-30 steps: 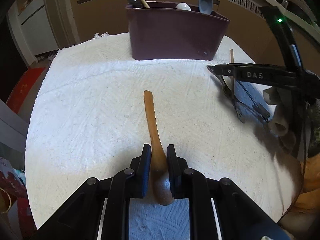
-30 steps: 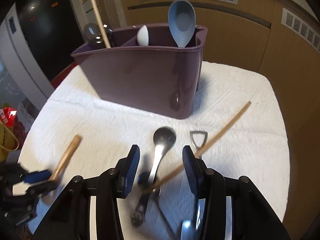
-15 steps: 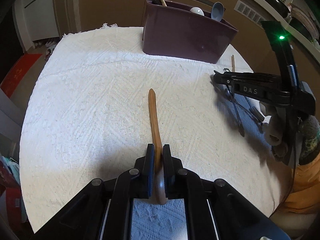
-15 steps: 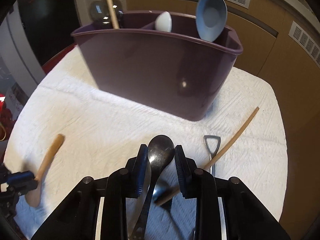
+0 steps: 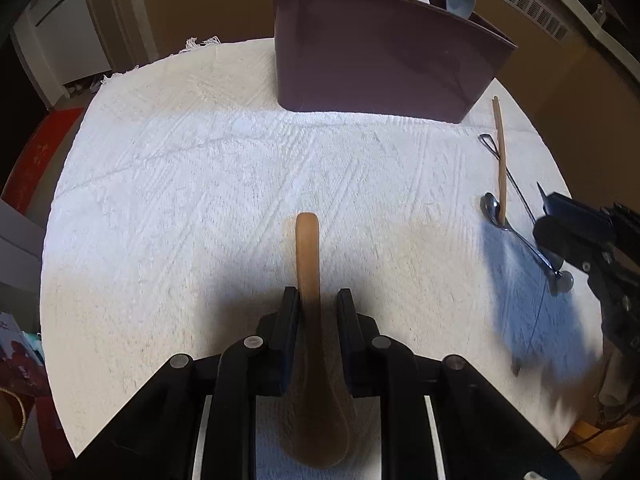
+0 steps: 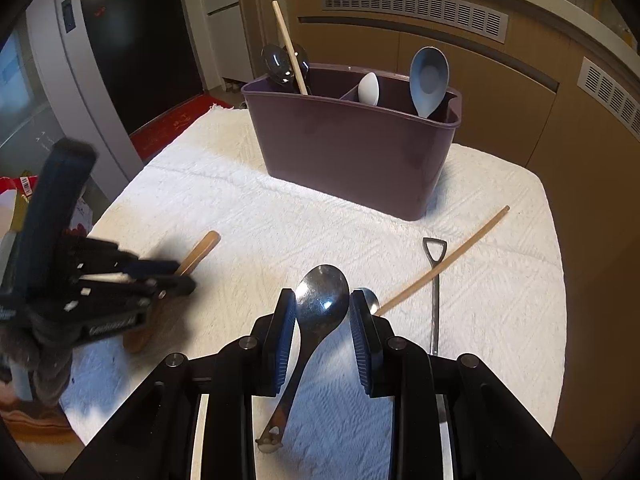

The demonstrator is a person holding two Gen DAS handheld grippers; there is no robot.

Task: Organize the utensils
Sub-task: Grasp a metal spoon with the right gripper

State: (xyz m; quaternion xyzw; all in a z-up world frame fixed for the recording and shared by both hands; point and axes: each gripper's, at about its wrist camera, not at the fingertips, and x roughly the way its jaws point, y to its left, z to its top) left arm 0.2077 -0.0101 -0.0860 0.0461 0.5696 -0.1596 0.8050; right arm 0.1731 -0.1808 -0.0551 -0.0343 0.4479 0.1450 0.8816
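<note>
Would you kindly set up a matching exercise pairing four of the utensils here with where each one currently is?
Things:
1. wooden spoon
2. large metal spoon
3. blue spoon
4. wooden chopstick

Places:
A. standing in the purple caddy
B. lying on the white cloth, right of the caddy's front
C. between the left gripper's fingers
D. between the right gripper's fingers

Pairs: 1-C, 2-D, 3-A, 4-B
</note>
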